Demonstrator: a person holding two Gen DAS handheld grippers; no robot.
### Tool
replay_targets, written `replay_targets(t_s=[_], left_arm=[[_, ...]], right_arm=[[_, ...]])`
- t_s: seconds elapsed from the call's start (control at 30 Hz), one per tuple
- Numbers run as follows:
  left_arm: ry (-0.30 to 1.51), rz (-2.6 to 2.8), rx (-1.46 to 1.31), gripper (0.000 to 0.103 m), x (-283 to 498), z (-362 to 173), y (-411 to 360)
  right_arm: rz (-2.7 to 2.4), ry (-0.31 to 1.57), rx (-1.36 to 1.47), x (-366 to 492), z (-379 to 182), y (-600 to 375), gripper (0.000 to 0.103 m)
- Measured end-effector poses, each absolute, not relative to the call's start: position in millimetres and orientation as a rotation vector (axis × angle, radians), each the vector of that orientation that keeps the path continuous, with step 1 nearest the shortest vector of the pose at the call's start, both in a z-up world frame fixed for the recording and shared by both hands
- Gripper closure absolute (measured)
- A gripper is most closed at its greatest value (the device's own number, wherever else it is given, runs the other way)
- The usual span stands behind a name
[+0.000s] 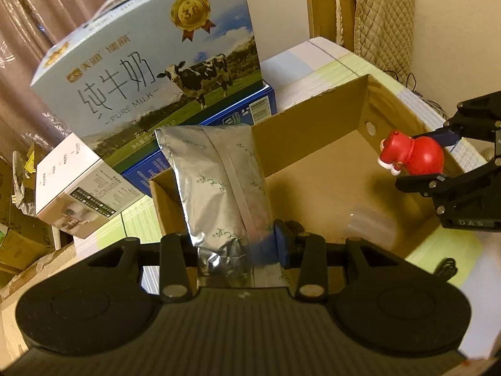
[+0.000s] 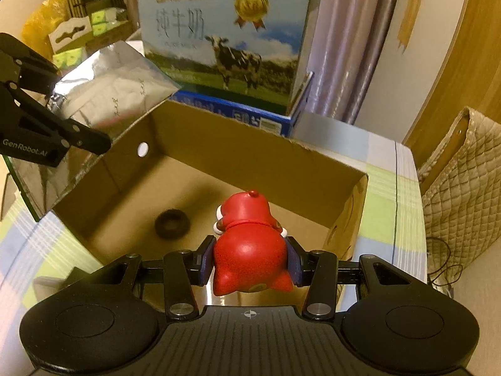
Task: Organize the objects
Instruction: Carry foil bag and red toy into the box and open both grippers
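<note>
My left gripper (image 1: 238, 247) is shut on a silver foil pouch (image 1: 216, 181) and holds it upright over the near left corner of an open cardboard box (image 1: 313, 131). The pouch also shows in the right wrist view (image 2: 112, 87), with the left gripper (image 2: 62, 134) at the box's left wall. My right gripper (image 2: 249, 260) is shut on a red toy figure (image 2: 249, 250) and holds it above the box's (image 2: 250, 159) right side. The toy (image 1: 413, 155) and right gripper (image 1: 438, 156) show at the right of the left wrist view. A black ring (image 2: 172, 224) lies on the box floor.
A pure milk carton (image 1: 150, 62) stands on a blue box (image 1: 244, 112) behind the cardboard box. A white box (image 1: 78, 185) sits at the left. The table has a checked cloth (image 2: 388, 188). A quilted cloth hangs over a chair (image 2: 460, 194) at the right.
</note>
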State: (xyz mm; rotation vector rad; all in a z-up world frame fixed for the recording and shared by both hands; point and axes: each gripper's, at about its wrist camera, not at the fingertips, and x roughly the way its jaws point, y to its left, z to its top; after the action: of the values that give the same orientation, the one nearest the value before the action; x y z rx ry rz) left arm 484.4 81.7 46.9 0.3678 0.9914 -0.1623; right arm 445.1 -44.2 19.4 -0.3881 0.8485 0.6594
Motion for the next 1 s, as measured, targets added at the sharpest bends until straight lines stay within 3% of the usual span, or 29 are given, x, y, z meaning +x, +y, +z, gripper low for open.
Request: replay_targets(t_s=[0.33, 0.4, 0.77, 0.8, 0.87, 1.0], left_arm=[[1.007, -0.163, 0.392, 0.067, 502, 10, 84], [0.989, -0.149, 0.401, 0.054, 502, 7, 84], [0.978, -0.14, 0.347, 0.053, 493, 10, 94], [0.976, -0.139, 0.343, 0.053, 491, 10, 95], [0.972, -0.138, 0.332, 0.05, 488, 12, 97], [0.958, -0.132, 0.314, 0.046, 480, 17, 100]], right_arm=[[0.655, 0.901, -0.39, 460, -16, -42, 0.06], [0.651, 0.905, -0.392, 461, -20, -41, 0.06], [0.623, 0.893, -0.365, 467, -22, -47, 0.059], [0.622, 0.874, -0.352, 467, -20, -48, 0.058], [0.613, 0.843, -0.342, 466, -13, -51, 0.044], [0.612, 0.825, -0.338, 464, -3, -54, 0.043]])
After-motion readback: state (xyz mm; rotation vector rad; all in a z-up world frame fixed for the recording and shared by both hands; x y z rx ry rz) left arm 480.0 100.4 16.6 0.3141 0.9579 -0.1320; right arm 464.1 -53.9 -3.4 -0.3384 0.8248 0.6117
